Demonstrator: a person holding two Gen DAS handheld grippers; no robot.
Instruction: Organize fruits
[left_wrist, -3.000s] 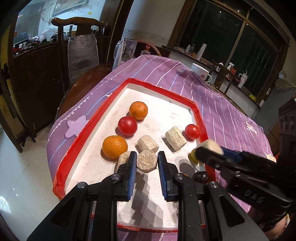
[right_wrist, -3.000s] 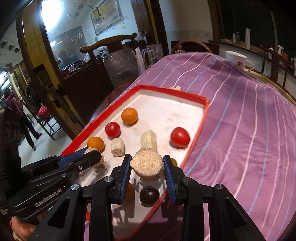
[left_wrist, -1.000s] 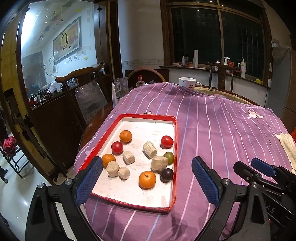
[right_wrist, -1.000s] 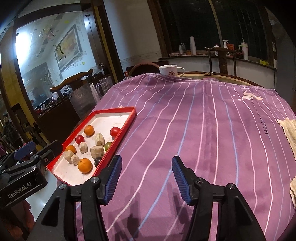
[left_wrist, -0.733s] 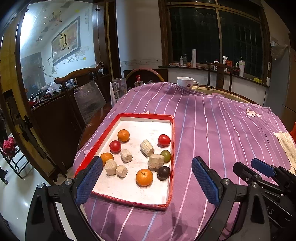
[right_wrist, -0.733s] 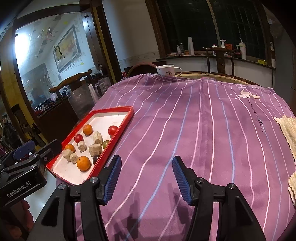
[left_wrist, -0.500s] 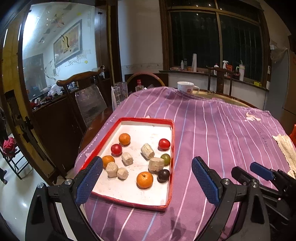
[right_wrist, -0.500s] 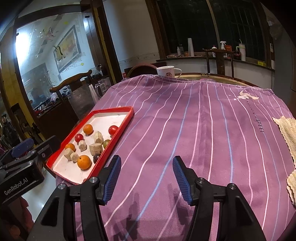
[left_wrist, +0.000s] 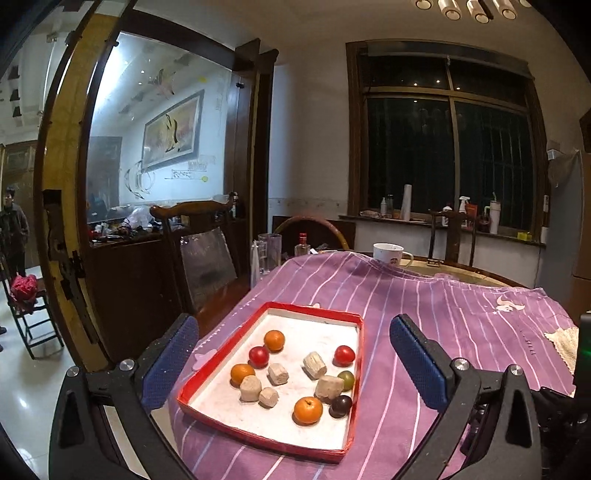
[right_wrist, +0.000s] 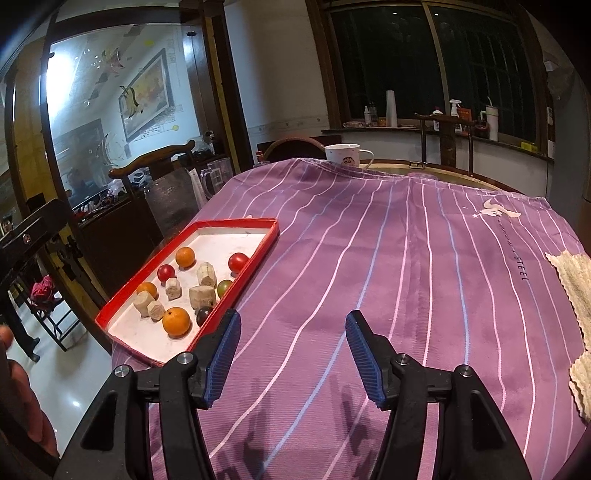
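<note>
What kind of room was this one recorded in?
Most likely a home dining room at night: a round table under a purple striped cloth, carved wooden chairs, a dark window and a mug.

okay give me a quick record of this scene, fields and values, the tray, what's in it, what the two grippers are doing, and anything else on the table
surface: table under a purple striped cloth
tray: red-rimmed tray, white inside, near the cloth's left edge
oranges: three, one nearest the camera
red fruits: two, one by the right rim
green fruit: one
dark fruit: one, beside the near orange
beige chunks: five, e.g.
left gripper: jaws opening, nothing between them, back from the tray
right gripper: open, empty, over bare cloth
other: white mug at the far edge
</note>
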